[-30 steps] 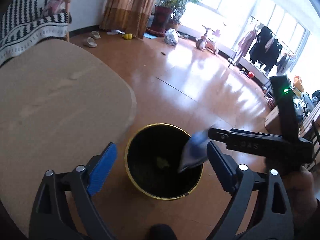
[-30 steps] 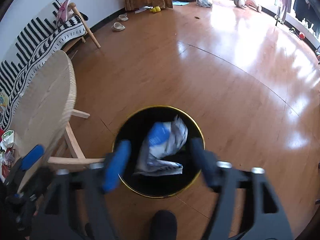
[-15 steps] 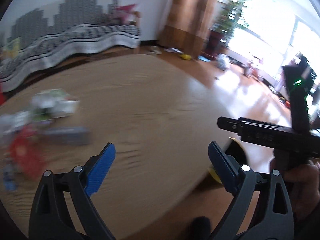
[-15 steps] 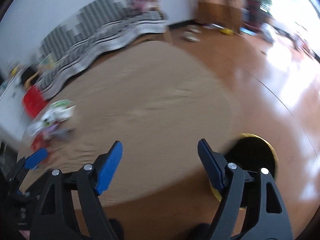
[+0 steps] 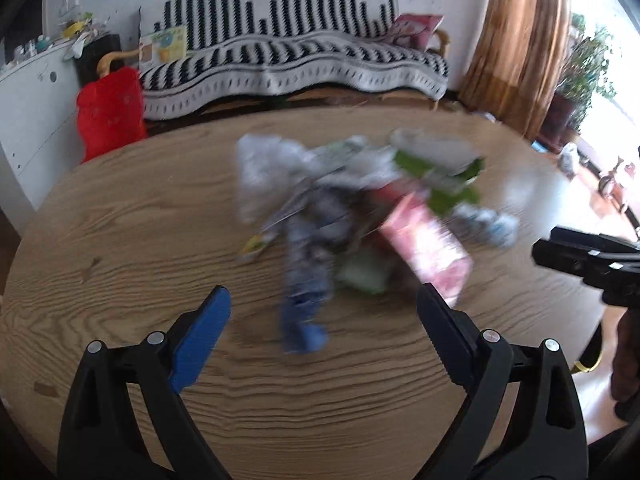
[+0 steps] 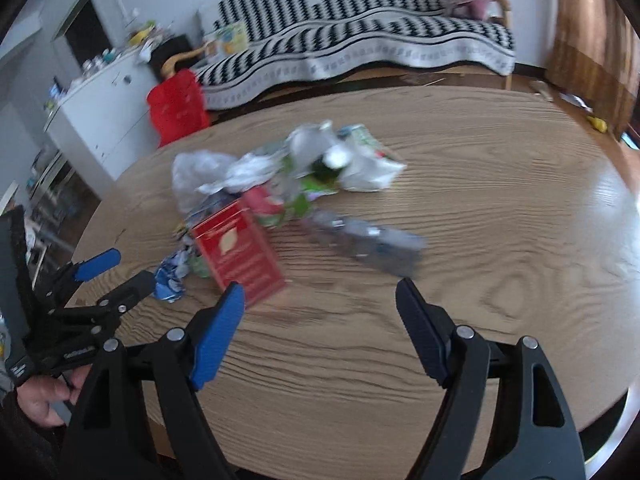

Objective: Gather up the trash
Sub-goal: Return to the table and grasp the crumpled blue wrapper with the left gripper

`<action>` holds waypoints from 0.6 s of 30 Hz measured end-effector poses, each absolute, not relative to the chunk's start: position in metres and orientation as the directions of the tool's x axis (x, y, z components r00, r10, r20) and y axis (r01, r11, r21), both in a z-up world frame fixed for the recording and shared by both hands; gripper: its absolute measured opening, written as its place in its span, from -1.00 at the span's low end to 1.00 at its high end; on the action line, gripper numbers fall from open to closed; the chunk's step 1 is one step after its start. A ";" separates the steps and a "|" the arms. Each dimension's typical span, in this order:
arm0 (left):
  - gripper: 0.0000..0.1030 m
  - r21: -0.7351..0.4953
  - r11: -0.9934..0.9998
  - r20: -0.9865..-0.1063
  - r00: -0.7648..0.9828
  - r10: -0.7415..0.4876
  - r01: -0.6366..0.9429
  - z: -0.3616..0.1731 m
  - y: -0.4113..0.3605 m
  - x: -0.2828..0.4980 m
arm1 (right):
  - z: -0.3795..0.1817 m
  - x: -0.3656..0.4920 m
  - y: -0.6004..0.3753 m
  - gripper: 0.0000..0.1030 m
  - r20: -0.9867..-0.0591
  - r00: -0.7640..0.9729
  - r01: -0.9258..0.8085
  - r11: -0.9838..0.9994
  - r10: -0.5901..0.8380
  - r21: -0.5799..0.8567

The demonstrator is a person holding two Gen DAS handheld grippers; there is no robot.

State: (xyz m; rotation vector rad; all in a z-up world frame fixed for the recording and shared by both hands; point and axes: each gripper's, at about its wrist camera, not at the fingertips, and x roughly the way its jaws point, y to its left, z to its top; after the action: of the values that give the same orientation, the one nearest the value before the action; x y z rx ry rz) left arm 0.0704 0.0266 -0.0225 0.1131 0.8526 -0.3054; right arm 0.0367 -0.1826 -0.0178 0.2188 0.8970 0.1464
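Observation:
A blurred pile of trash (image 5: 356,216) lies on the round wooden table (image 5: 160,240): a red carton (image 6: 238,254), a clear plastic bottle (image 6: 366,242), white crumpled bags (image 6: 360,164), green wrappers (image 5: 444,184) and a blue wrapper (image 5: 304,308). My left gripper (image 5: 322,320) is open and empty, just short of the blue wrapper. My right gripper (image 6: 320,312) is open and empty, in front of the red carton and the bottle. The left gripper also shows in the right wrist view (image 6: 116,270), at the left.
A striped sofa (image 5: 296,56) stands behind the table. A red bag (image 5: 110,114) and a white cabinet (image 6: 100,116) are at the back left. Brown curtains (image 5: 520,40) hang at the right. A gold bin rim (image 5: 586,364) peeks past the table's right edge.
Both grippers swung from above the black bin to over the table and now face the trash pile. The blue and white wrapper dropped into the bin; both grippers stay open.

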 end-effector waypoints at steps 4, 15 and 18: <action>0.77 0.007 0.948 -0.775 0.600 -0.196 0.319 -0.042 0.037 0.084 | -0.030 0.055 -0.155 0.47 -0.772 0.591 -0.074 0.969 0.232 0.235; -0.42 -0.005 0.939 -0.815 0.542 -0.204 0.345 -0.065 0.031 0.118 | -0.048 0.083 -0.126 0.47 -0.795 0.557 -0.126 0.971 0.240 0.205; -0.44 0.016 0.935 -0.806 0.558 -0.197 0.354 -0.057 0.032 0.113 | -0.053 0.090 -0.120 0.47 -0.802 0.548 -0.142 0.971 0.238 0.191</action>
State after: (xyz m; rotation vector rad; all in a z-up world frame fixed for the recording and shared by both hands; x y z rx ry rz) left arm 0.1135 0.0319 -0.0574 0.1837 0.9237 -0.3270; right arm 0.0895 -0.1196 -0.0529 0.1079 0.9654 0.2257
